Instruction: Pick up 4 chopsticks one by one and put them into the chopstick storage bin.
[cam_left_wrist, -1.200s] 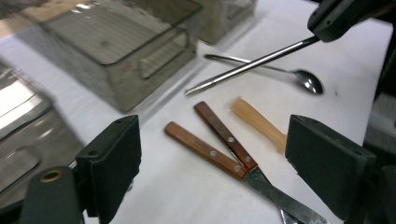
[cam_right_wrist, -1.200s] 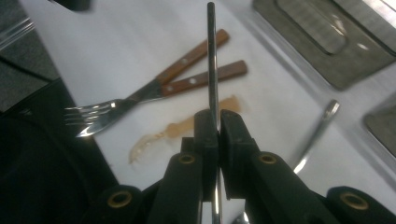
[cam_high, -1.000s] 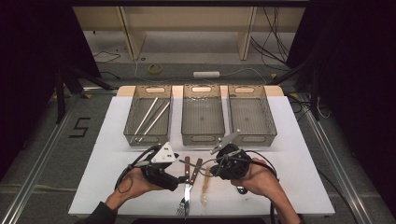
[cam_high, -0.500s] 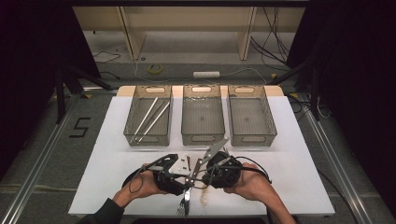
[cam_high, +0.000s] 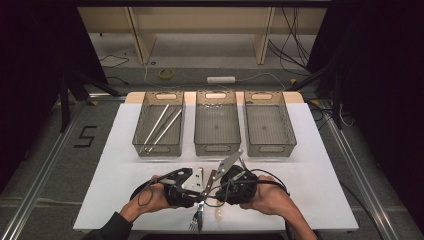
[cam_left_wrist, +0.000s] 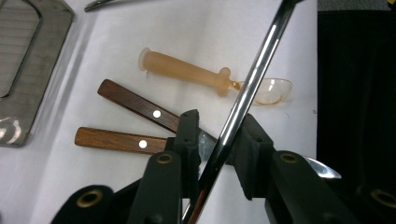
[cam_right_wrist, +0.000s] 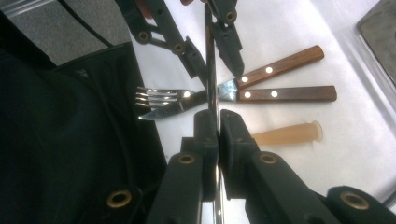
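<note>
Right now both grippers meet over the near edge of the white table (cam_high: 320, 150), just in front of the middle one of three grey mesh baskets (cam_high: 217, 131). The right gripper (cam_right_wrist: 216, 122) has its black jaws pressed flat on a slim, shiny steel rod (cam_right_wrist: 210, 70) — no gap shows beside the metal. The left gripper (cam_left_wrist: 215, 135) has the same steel rod (cam_left_wrist: 252, 79) between its jaws; they have just been closing, yet some space remains on either side of the rod, so the pads do not clamp it.

In the high view the rod (cam_high: 212, 179) runs between the two grippers, in front of the middle basket and raised off the table.

On the table under the grippers lie two wooden-handled utensils with pale rivets (cam_left_wrist: 128, 122) — one a fork with steel tines (cam_right_wrist: 161, 97). Just beside them, on the side away from the left basket, rests a translucent amber plastic spoon (cam_left_wrist: 196, 73).

The left basket (cam_high: 161, 125) holds two long pale sticks (cam_high: 159, 126), lying diagonally.
</note>
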